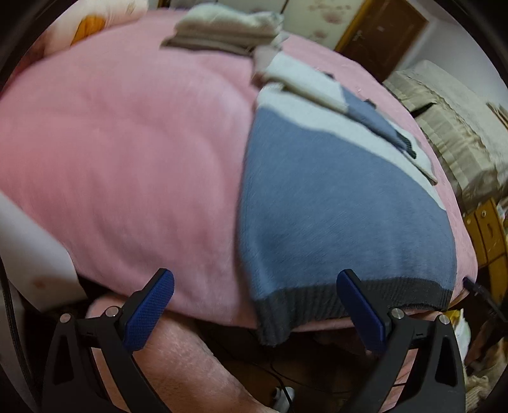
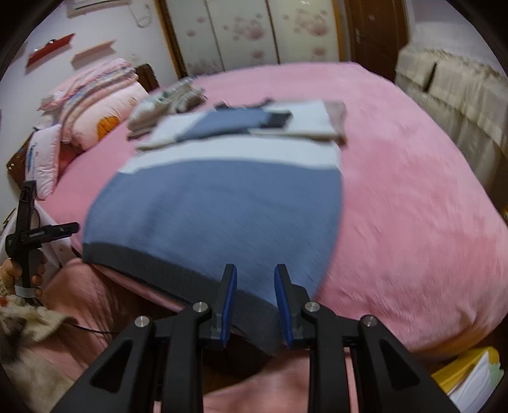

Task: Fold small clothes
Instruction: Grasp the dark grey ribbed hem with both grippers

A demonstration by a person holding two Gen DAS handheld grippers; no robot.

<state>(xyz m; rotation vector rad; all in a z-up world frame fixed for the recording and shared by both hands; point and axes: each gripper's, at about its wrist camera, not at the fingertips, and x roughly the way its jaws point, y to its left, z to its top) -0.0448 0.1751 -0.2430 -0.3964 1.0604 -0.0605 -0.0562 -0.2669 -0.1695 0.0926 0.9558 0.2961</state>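
Observation:
A blue and white knit sweater (image 1: 333, 203) with a dark grey hem lies flat on the pink bed (image 1: 127, 152), sleeves folded across its upper part. Its hem hangs over the near bed edge. My left gripper (image 1: 254, 305) is wide open and empty, just in front of the hem's left corner. In the right wrist view the sweater (image 2: 222, 206) fills the middle. My right gripper (image 2: 255, 301) is partly open, its jaws on either side of the hem's right corner without pinching it. The left gripper (image 2: 28, 235) shows at the far left, held in a hand.
A stack of folded clothes (image 2: 168, 101) lies at the far end of the bed, also in the left wrist view (image 1: 222, 28). Pink pillows and quilts (image 2: 95, 104) sit at the headboard. A beige covered sofa (image 2: 454, 95) stands to the right. A yellow bin (image 2: 470, 378) is below the bed edge.

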